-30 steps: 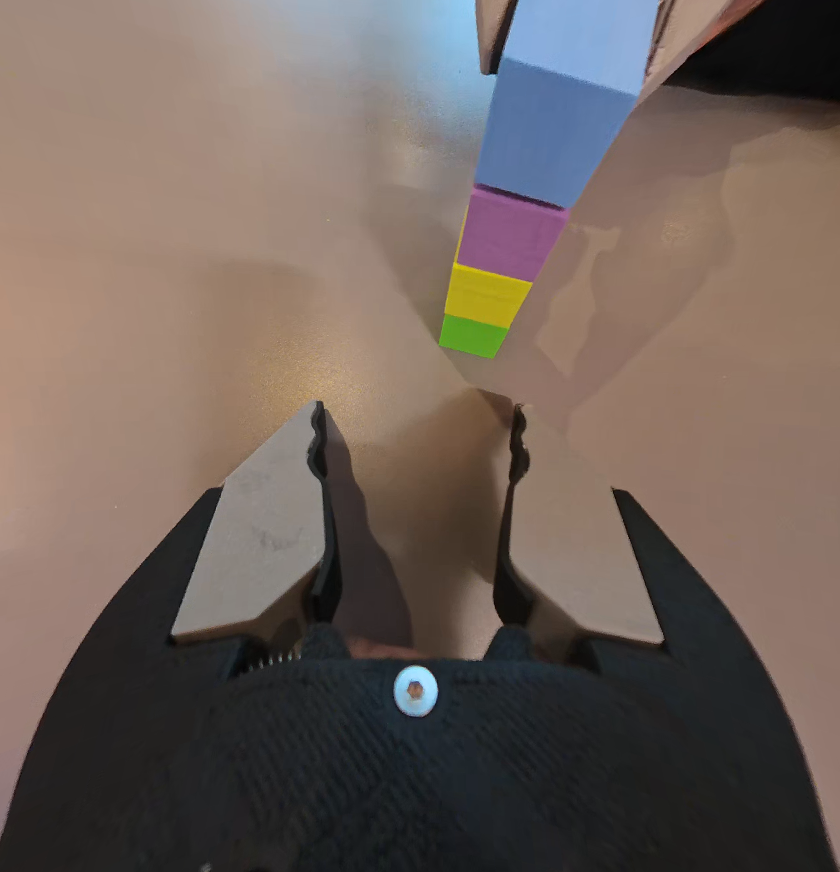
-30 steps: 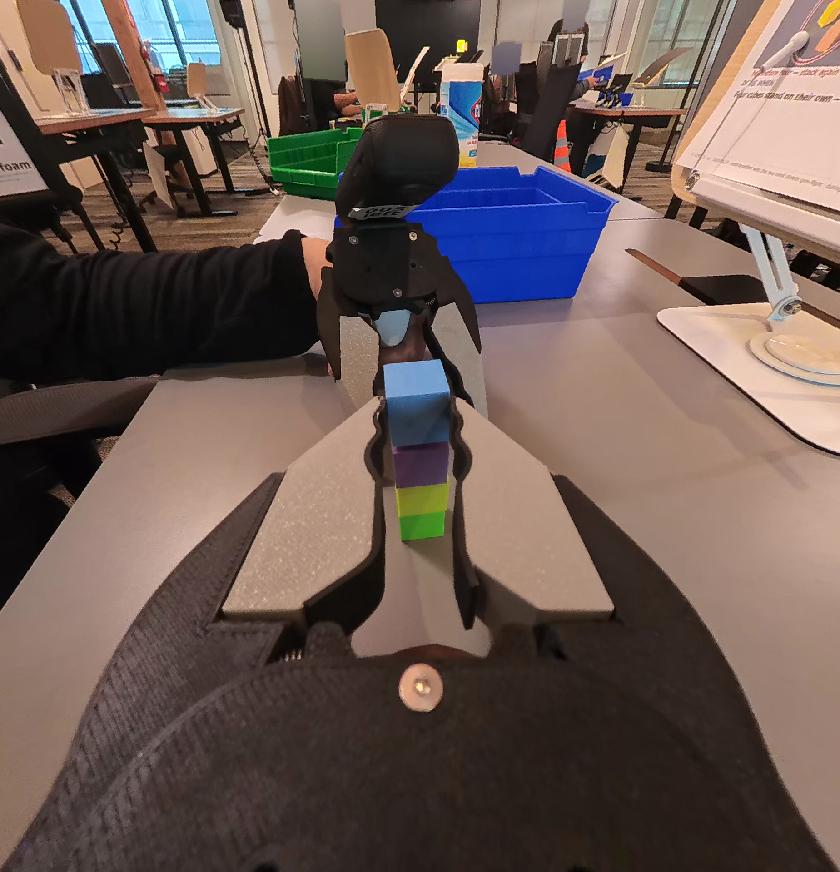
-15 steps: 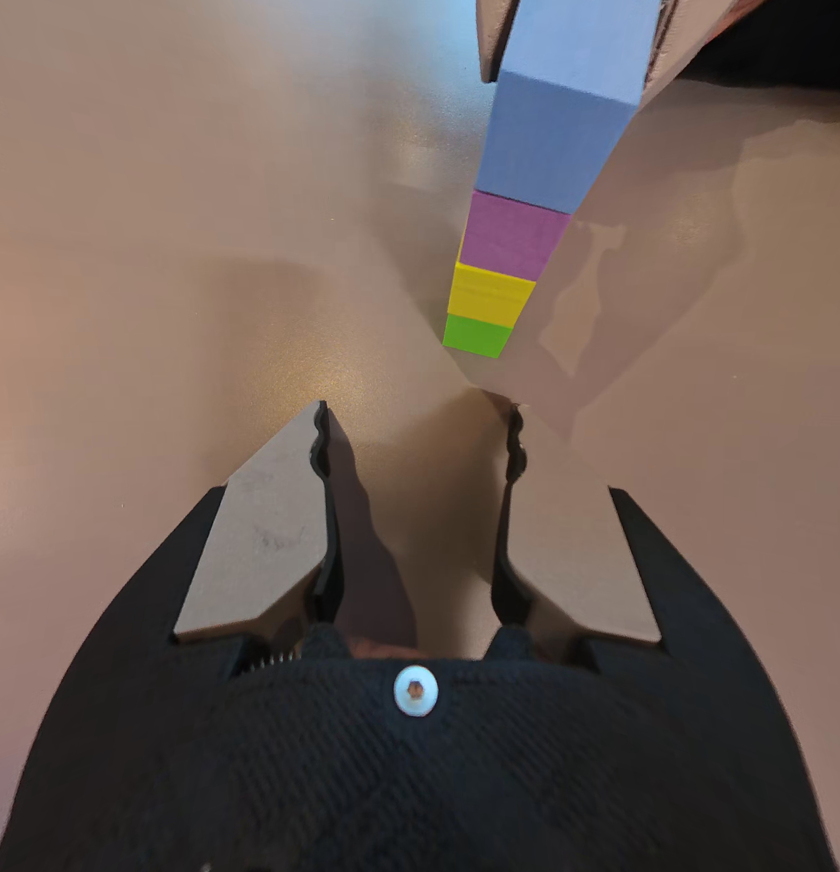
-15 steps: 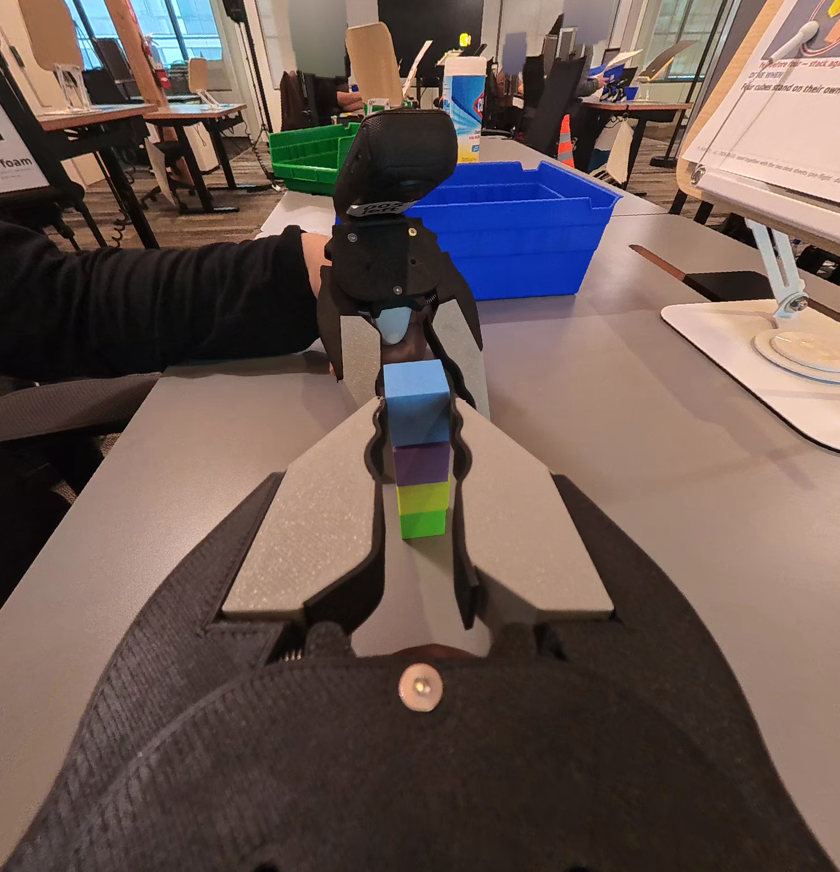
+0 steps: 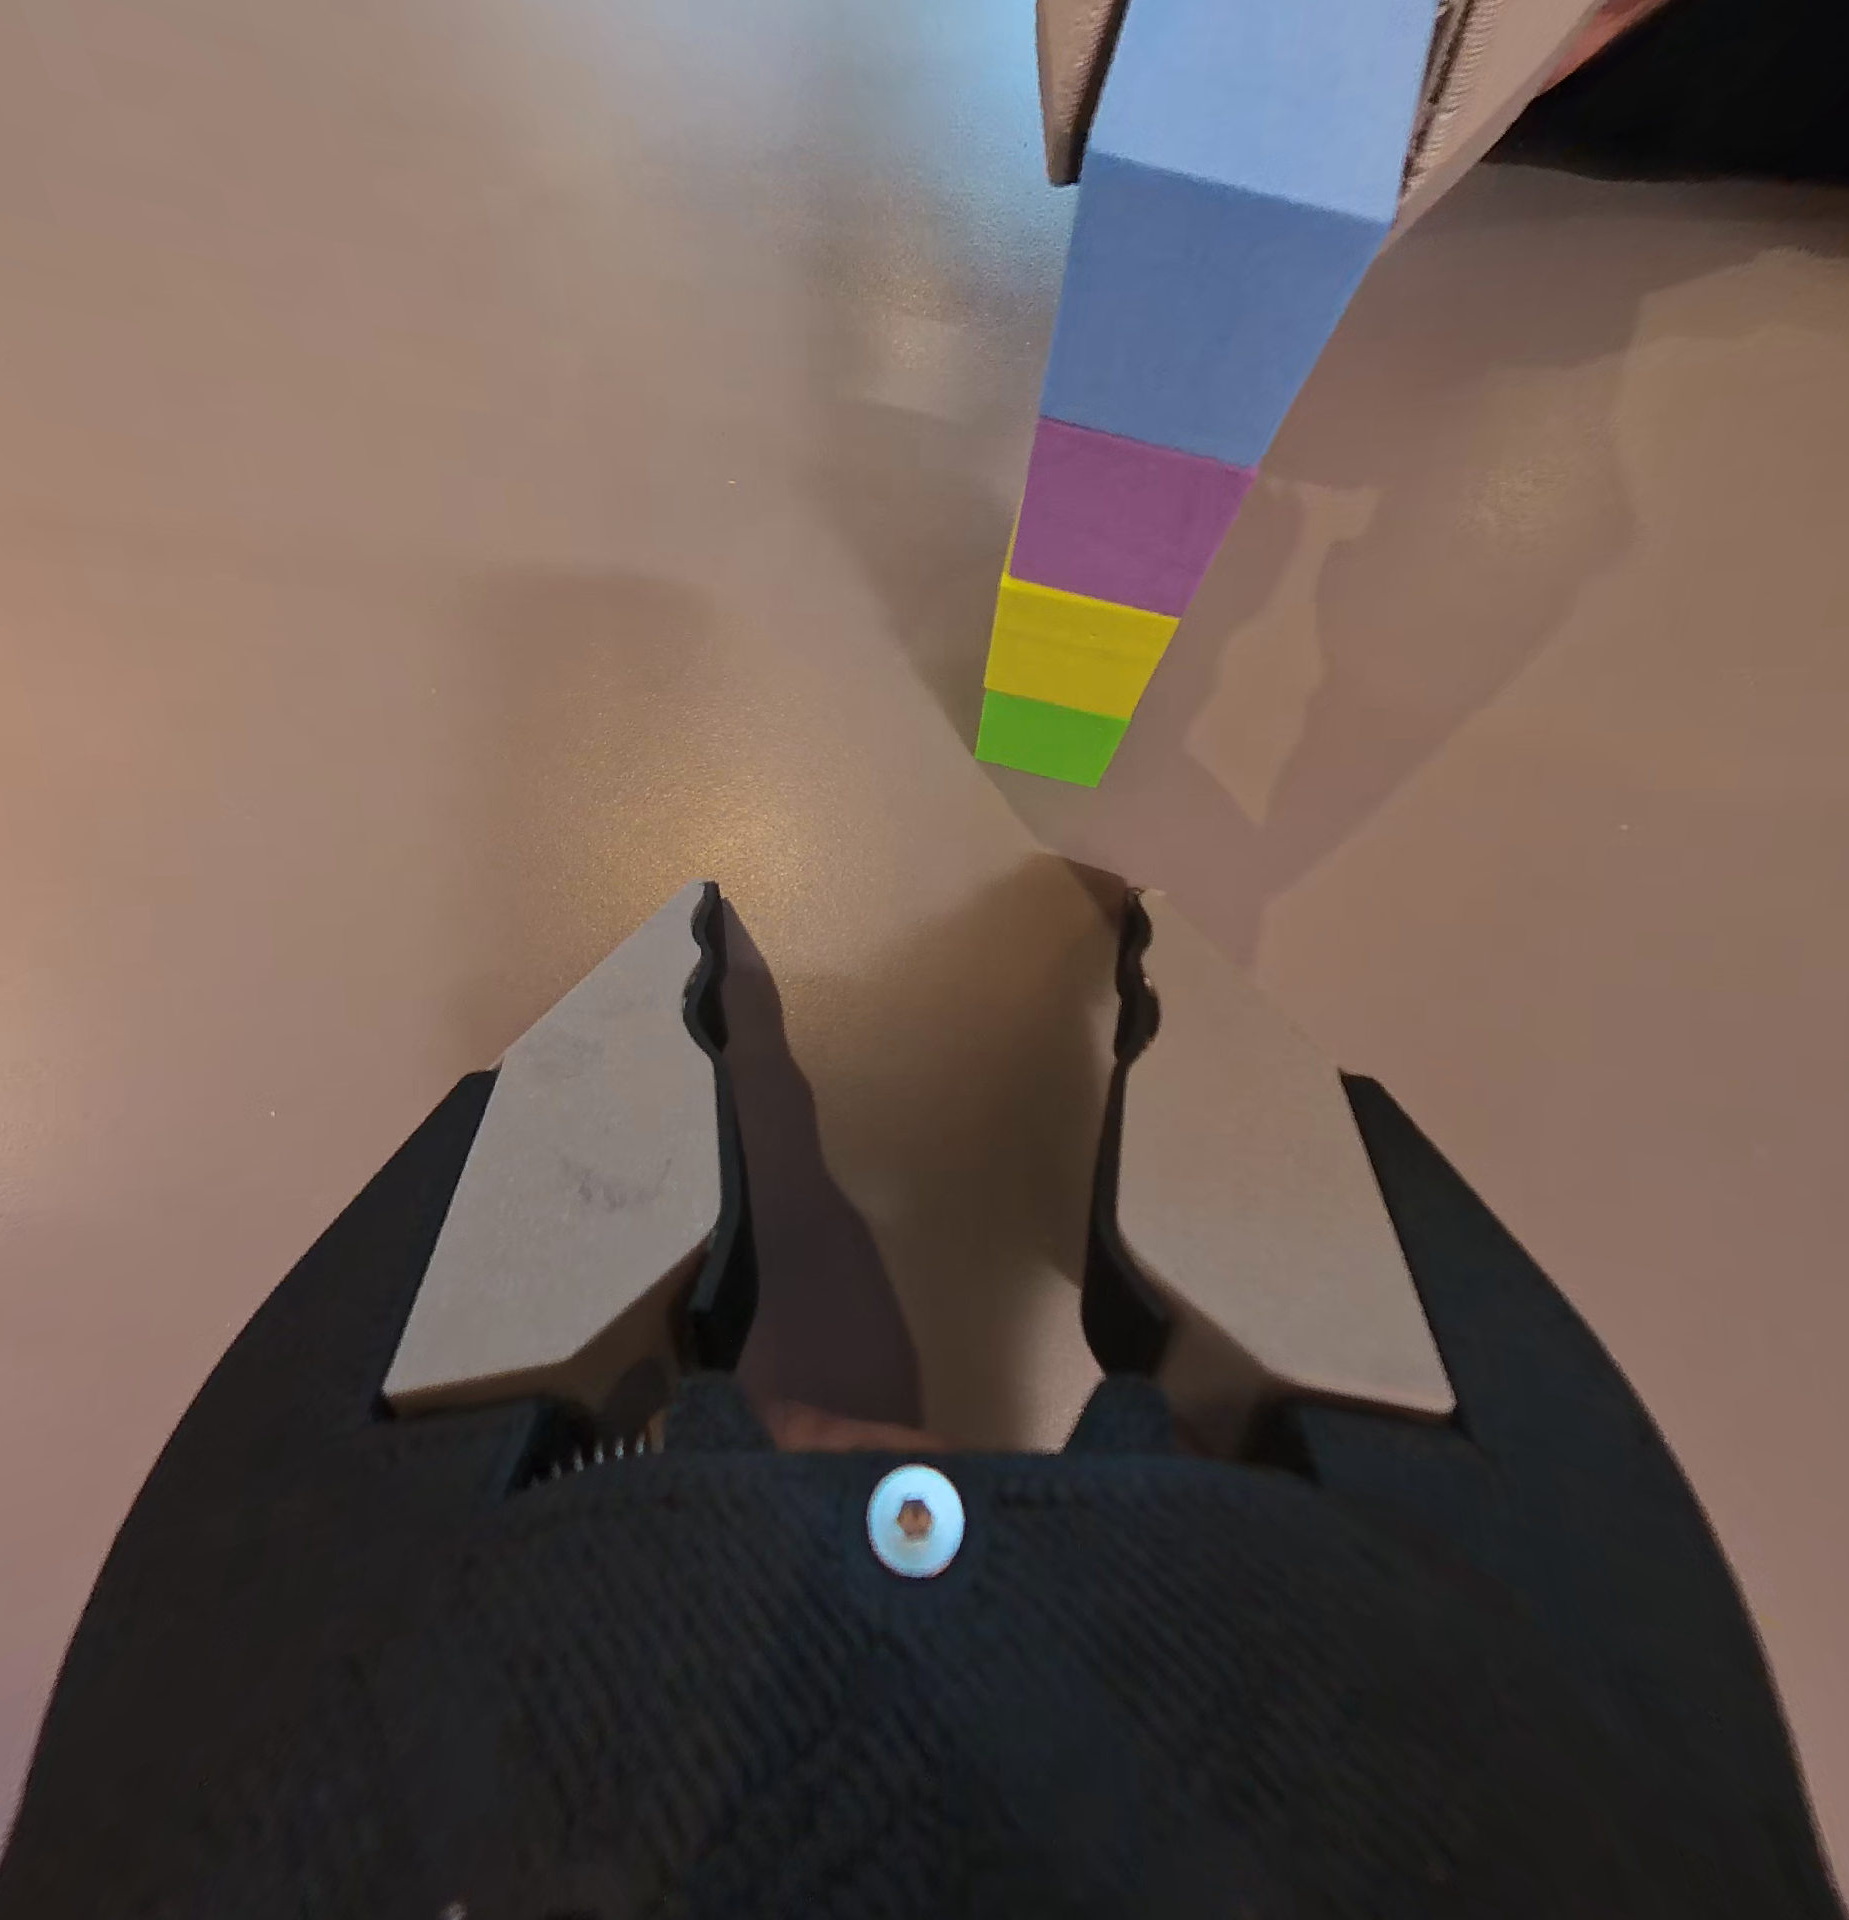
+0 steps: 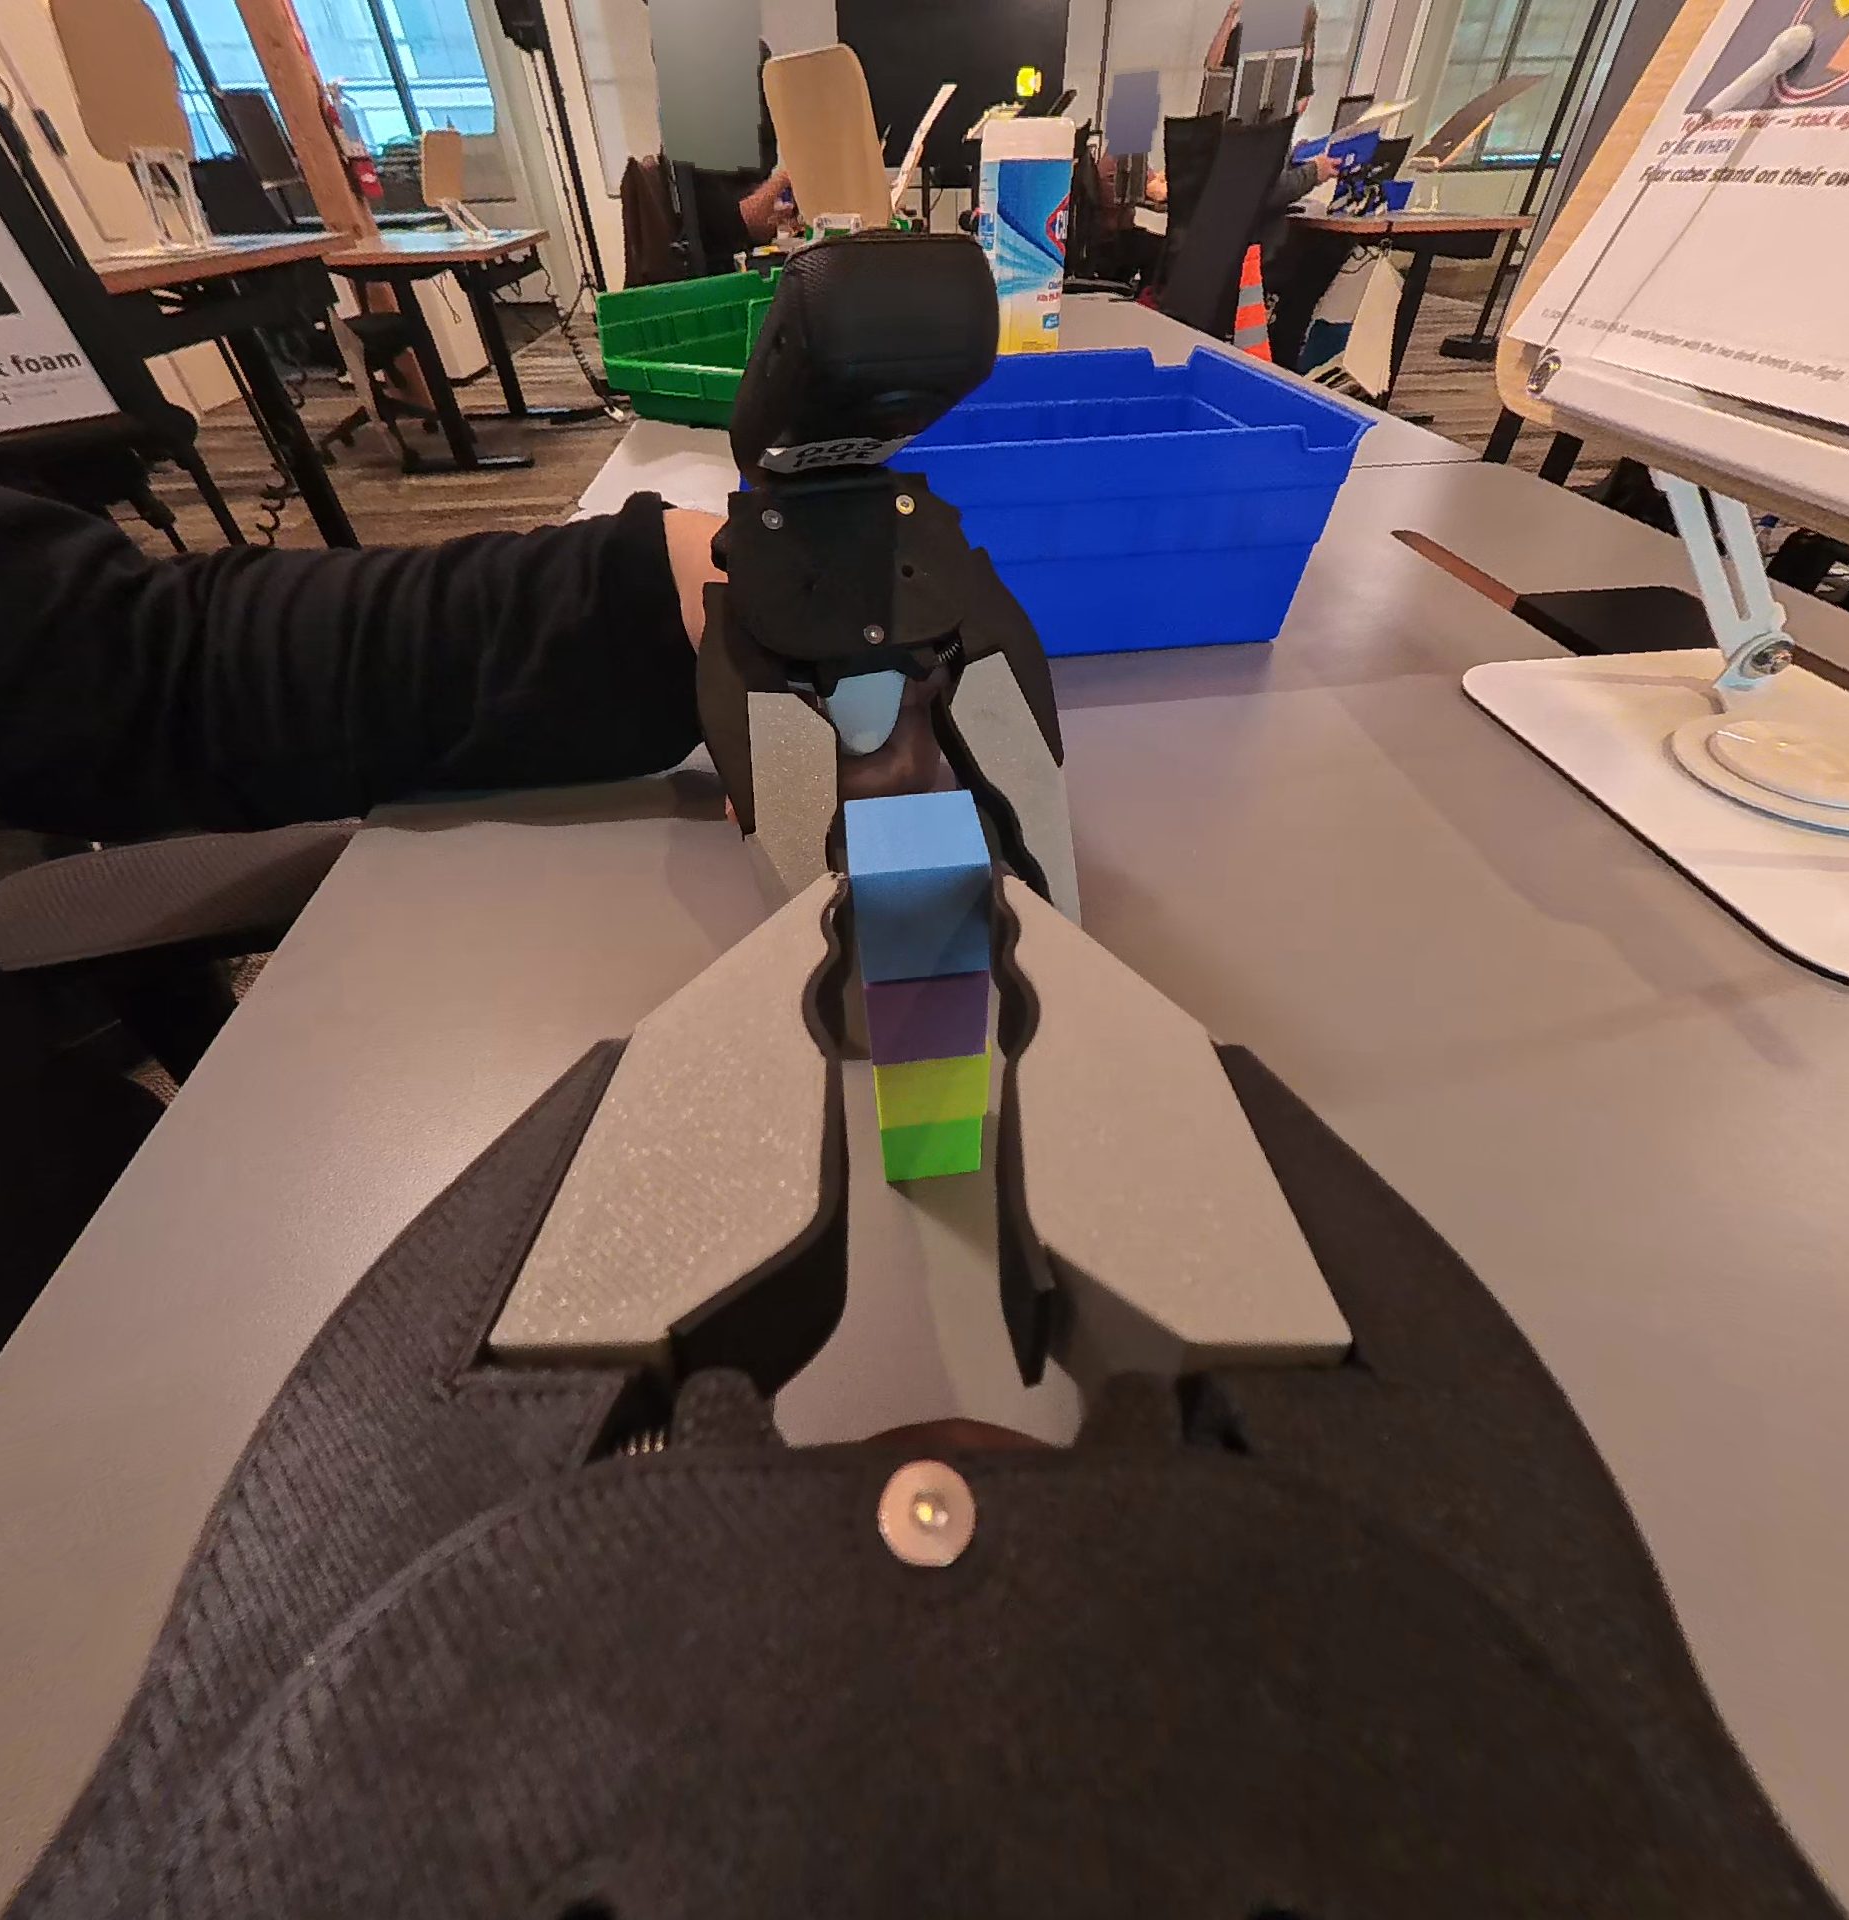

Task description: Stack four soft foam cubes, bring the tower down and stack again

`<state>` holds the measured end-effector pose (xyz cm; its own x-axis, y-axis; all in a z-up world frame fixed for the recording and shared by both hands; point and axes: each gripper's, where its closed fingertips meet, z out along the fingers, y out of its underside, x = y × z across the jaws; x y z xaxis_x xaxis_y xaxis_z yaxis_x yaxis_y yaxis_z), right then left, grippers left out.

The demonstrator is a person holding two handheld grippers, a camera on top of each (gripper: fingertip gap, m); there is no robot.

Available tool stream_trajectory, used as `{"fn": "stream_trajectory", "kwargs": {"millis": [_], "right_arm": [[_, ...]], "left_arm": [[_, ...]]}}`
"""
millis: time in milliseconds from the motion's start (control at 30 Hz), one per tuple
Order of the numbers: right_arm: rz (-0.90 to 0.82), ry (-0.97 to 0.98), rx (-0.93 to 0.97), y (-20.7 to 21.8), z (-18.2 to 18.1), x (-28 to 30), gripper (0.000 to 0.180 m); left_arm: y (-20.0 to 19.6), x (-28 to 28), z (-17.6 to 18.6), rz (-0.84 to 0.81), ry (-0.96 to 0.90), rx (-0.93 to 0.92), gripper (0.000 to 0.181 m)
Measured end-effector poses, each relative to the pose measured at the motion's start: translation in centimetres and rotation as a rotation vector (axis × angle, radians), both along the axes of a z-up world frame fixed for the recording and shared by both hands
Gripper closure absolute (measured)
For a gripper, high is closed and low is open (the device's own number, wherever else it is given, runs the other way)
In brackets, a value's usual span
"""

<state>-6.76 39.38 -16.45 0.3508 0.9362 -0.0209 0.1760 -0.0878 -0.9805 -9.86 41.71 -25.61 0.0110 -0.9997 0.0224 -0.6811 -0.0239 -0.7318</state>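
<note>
right fingers (image 6: 1013, 940) sit either side of the blue cube (image 6: 918, 883), the top of the tower. they look pressed to its sides, though contact is hard to confirm from behind. the right gripper (image 6: 918, 935) is level with that cube. left gripper (image 5: 920, 914) hangs above the worktop (image 5: 380, 520), fingers spread, nothing between them.

tower stands on the worktop: green cube (image 6: 932, 1146) at the base, yellow cube (image 6: 932, 1089), purple cube (image 6: 928, 1013), blue on top.

risk, as a judgement: foam gives under a squeeze, so opening unevenly or pulling back with one finger dragging could twist the blue cube and tip the whole column. the purple cube sits slightly off the yellow, which leaves less margin.

views: the left wrist view looks down the tower and shows the layer offsets. the right wrist view shows the left gripper behind the tower, a sleeve (image 6: 328, 665) and a blue bin (image 6: 1138, 520) beyond.
</note>
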Motion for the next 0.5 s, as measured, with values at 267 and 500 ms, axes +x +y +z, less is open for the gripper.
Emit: {"fn": "stream_trajectory", "kwargs": {"millis": [267,500], "right_arm": [[0.005,0.005,-0.016,0.0,-0.12,0.07,0.157],[0.009,0.01,-0.022,-0.01,-0.14,0.06,0.157]], "left_arm": [[0.02,0.02,-0.02,0.0,0.001,0.003,0.106],[-0.03,0.02,-0.03,-0.003,0.002,0.003,0.105]]}}
